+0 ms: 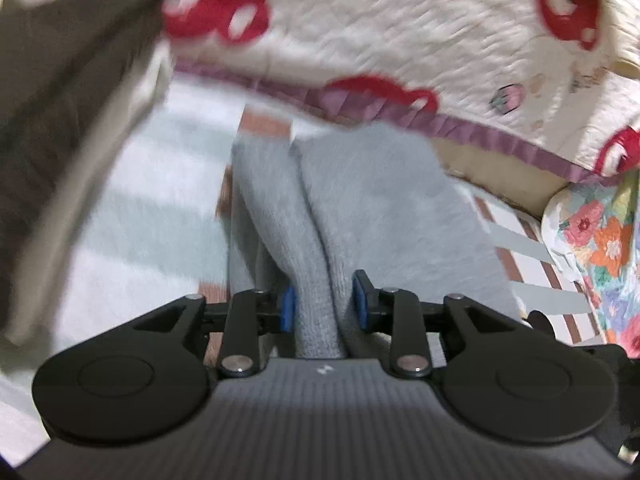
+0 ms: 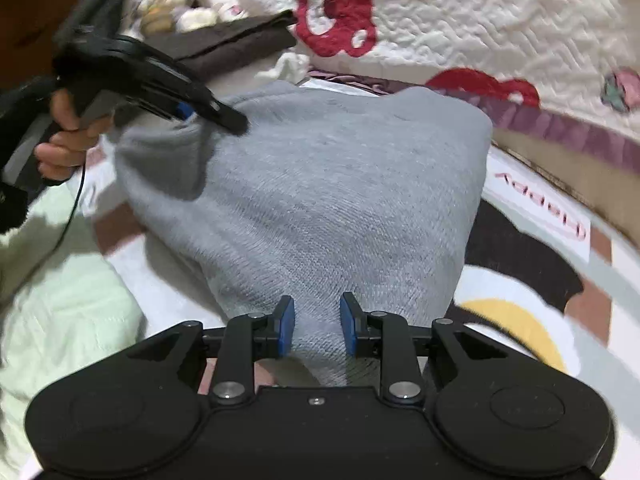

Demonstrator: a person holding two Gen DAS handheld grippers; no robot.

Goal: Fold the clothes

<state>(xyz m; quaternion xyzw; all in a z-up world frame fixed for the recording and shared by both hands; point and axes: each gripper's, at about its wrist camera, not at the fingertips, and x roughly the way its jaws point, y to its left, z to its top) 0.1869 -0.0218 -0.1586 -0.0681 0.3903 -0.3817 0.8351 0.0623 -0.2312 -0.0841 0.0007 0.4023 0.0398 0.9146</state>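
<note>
Item: grey knitted garment (image 2: 320, 200), lifted over the patterned bed cover (image 2: 560, 280). My left claw (image 1: 325, 307) and right claw (image 2: 317, 330) each pinch a gathered edge, keeping it spread for folding.

Grey knit garment (image 2: 320, 200); white quilt (image 2: 500, 20) with red shapes and purple trim; floral cloth (image 1: 600, 240) in orange, pink, green

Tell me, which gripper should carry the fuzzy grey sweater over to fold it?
Probably both together. The left gripper pinches a bunched fold of the fuzzy grey knit sweater; the right gripper clamps another edge, so neither looks better placed.
</note>
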